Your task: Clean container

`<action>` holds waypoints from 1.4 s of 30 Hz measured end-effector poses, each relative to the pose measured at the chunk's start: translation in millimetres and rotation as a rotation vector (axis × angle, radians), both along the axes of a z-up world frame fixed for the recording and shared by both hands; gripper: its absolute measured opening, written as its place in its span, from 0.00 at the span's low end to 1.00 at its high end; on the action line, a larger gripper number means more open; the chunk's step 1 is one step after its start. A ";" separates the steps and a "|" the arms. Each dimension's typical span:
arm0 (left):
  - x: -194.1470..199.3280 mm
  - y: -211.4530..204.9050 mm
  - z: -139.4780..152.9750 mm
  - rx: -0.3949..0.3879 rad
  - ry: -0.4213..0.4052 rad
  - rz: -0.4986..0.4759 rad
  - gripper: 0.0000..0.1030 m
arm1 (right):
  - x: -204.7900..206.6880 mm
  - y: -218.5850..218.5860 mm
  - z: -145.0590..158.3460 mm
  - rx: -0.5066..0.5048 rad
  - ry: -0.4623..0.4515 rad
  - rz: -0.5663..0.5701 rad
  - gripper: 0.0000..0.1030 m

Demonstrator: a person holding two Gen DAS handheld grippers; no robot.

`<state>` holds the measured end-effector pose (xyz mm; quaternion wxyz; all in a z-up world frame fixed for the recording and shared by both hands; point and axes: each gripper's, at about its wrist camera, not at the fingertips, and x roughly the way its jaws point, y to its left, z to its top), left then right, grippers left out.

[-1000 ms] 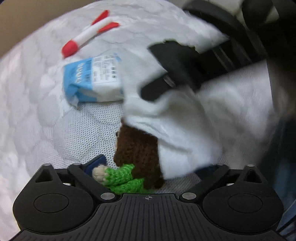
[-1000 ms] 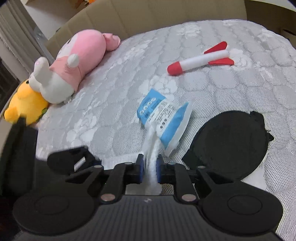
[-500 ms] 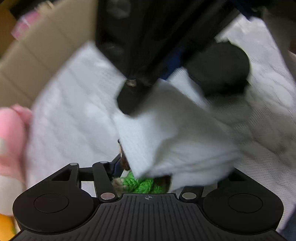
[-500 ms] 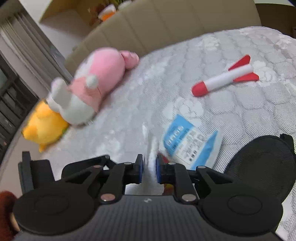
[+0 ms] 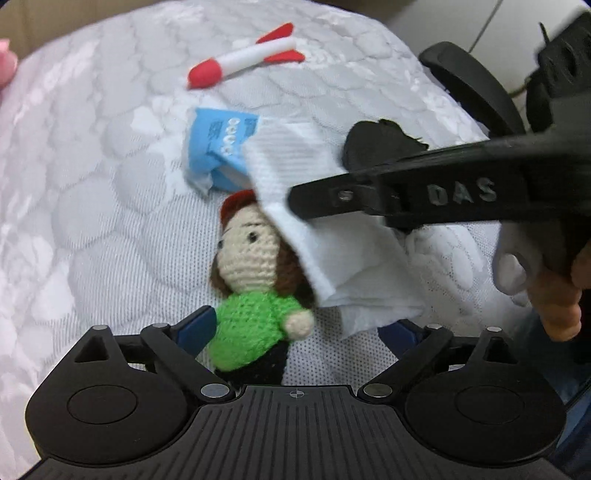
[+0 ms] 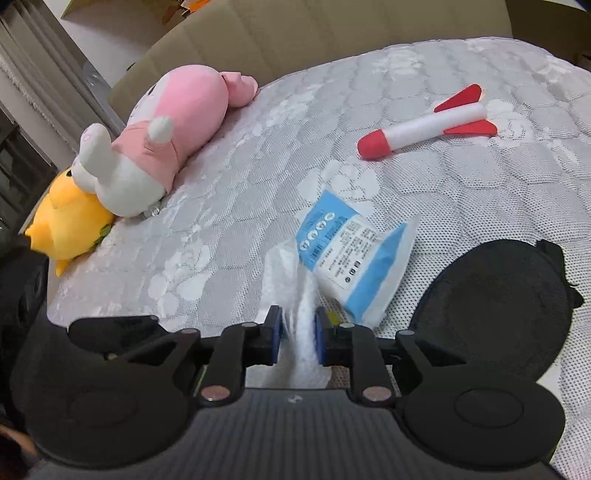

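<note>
My right gripper is shut on a white wipe; in the left wrist view the wipe hangs from its black fingers over a crocheted doll. My left gripper stands open around the doll, which has a green top, brown hair and a red cap. Whether the left finger touches the doll I cannot tell. A blue and white wipe pack lies on the quilted mattress, also seen in the left wrist view. A round black container piece lies to the right.
A red and white plush rocket lies further back, also in the left wrist view. A pink plush and a yellow plush lie at the mattress's left edge. A beige headboard runs behind.
The left view swung away and back; the doll now shows its face instead of its back. The right gripper keeps hold of the wipe, now hanging to the doll's right.
</note>
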<state>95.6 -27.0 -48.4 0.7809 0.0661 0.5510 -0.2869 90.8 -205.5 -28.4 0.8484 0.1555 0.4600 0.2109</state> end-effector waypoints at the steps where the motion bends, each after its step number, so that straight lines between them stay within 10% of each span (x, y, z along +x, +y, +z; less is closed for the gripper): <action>1: 1.8 2.4 1.6 -0.004 0.016 0.015 0.96 | -0.5 -1.0 1.0 -0.017 -0.006 -0.009 0.20; 7: 24.8 6.7 -9.9 -0.039 0.053 0.122 0.97 | -2.9 -18.4 11.5 -0.090 -0.085 -0.127 0.12; 13: 27.9 -2.3 -22.3 -0.077 0.123 0.100 0.97 | 10.9 -21.3 3.5 0.290 0.012 -0.044 0.13; 20: 19.9 -18.3 -25.6 -0.027 0.106 0.042 0.97 | -1.2 17.2 5.8 -0.059 -0.077 0.067 0.13; 25: 11.5 -22.0 -20.5 -0.026 0.040 0.025 0.97 | -2.4 1.2 6.4 -0.035 -0.051 0.009 0.13; 30: 8.0 -22.9 -15.6 -0.010 -0.044 0.045 0.69 | -2.0 -6.9 10.2 0.015 -0.065 -0.042 0.13; 35: -6.4 -42.1 -5.4 0.170 -0.341 -0.059 0.69 | -2.9 -16.7 19.8 0.053 -0.131 -0.105 0.12; 42: -9.8 -40.4 -12.4 0.087 -0.117 -0.101 0.92 | -8.4 4.9 19.2 0.183 -0.108 0.056 0.13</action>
